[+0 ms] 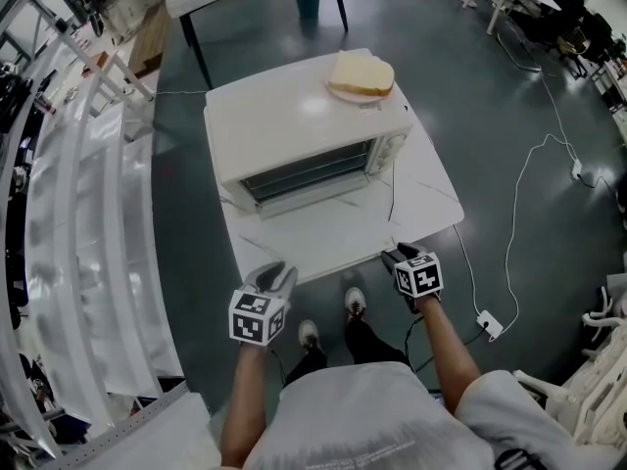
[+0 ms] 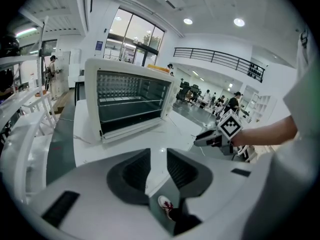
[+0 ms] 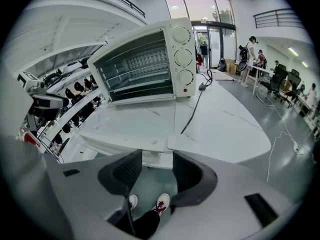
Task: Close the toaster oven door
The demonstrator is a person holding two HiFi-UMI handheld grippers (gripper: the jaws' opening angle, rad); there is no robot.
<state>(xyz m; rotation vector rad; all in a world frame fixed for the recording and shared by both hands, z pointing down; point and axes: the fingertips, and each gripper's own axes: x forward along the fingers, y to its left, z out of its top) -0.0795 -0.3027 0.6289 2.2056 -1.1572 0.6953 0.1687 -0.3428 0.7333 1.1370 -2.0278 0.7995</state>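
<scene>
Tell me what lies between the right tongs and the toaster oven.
Only bare white tabletop, crossed by a black cord; the right gripper view shows it.

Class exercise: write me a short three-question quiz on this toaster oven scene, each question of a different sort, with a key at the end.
1. True or false: the left gripper is clamped on a spoon.
2. What lies on top of the toaster oven? A) a kettle B) bread on a plate C) a towel
3. Fill in: seen from the person, the oven's knobs sit on its ____ side.
Key: 1 false, its fingers stand apart with nothing between them; 2 B; 3 right.
</scene>
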